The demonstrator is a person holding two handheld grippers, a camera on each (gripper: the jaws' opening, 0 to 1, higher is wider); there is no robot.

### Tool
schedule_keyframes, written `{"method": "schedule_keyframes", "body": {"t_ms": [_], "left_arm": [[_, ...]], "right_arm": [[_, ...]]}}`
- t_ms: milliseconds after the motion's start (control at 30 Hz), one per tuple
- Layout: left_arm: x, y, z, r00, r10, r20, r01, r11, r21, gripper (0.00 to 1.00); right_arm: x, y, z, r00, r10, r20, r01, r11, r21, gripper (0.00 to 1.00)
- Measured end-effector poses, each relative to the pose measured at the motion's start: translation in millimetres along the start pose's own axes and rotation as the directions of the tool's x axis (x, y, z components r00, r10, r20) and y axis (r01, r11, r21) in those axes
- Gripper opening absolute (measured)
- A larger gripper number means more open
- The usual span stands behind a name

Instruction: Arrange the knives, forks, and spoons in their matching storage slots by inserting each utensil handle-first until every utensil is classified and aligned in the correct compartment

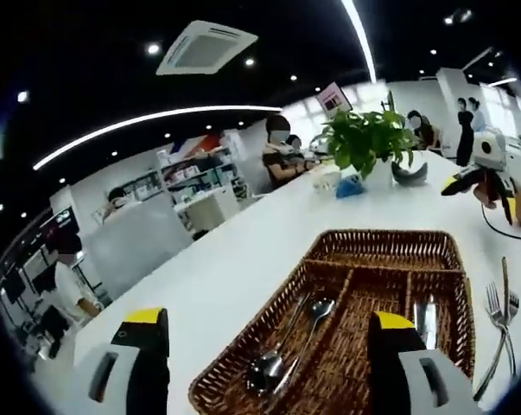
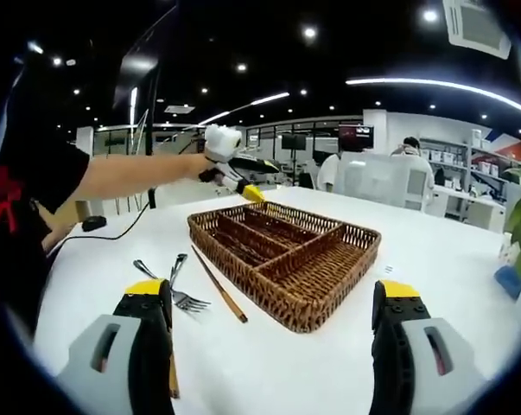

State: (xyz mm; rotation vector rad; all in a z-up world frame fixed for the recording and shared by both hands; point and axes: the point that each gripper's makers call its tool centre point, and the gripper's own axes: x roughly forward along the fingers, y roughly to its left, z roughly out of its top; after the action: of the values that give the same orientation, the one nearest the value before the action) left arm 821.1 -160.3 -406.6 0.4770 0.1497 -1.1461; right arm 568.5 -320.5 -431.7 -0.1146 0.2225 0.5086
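— Where are the loose forks (image 2: 178, 290)?
— On the bench (image 2: 433, 251), at ten o'clock from my right claw (image 2: 273, 346), beside the wicker tray (image 2: 286, 251); handles point away.
— Claws?
— Both spread, empty. Left claw (image 1: 269, 359) hovers over spoons (image 1: 286, 346) already slotted. Right's probably nearer.

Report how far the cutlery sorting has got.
Done: two spoons lie in one slot of the wicker tray, and knives sit in another. In hand: nothing; the left claw and right claw are both open and empty. Left: two forks and a chopstick lie on the table beside the tray.
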Motion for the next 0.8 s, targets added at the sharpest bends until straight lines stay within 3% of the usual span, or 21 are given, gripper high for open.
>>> {"method": "schedule_keyframes", "body": {"t_ms": [267, 367, 467, 633, 800], "left_arm": [[-49.2, -33.1, -8.7, 0.998, 0.025, 0.062, -0.018, 0.993, -0.118, 1.00], [-65.6, -40.6, -10.7, 0.993, 0.068, 0.098, -0.053, 0.987, -0.154, 1.00], [-80.4, -55.1, -19.6, 0.993, 0.067, 0.095, -0.049, 0.982, -0.180, 1.00], [-105.2, -72.1, -20.4, 0.982, 0.107, 0.154, -0.065, 0.965, -0.252, 1.00], [-116.5, -100.5, -33.8, 0.989, 0.078, 0.125, -0.047, 0.970, -0.239, 1.00]], "right_arm": [[-2.0, -0.7, 4.2, 1.000, -0.009, 0.017, 0.009, 1.000, -0.012, 0.99], [-2.4, -0.7, 4.2, 1.000, -0.010, 0.016, 0.010, 1.000, -0.019, 0.99], [-2.6, -0.1, 4.5, 1.000, -0.010, 0.014, 0.010, 1.000, -0.026, 0.99], [-2.7, 2.1, 6.8, 1.000, -0.007, 0.019, 0.008, 0.999, -0.036, 0.99], [-1.8, 3.9, 6.0, 1.000, -0.007, 0.014, 0.008, 0.999, -0.037, 0.99]]}}
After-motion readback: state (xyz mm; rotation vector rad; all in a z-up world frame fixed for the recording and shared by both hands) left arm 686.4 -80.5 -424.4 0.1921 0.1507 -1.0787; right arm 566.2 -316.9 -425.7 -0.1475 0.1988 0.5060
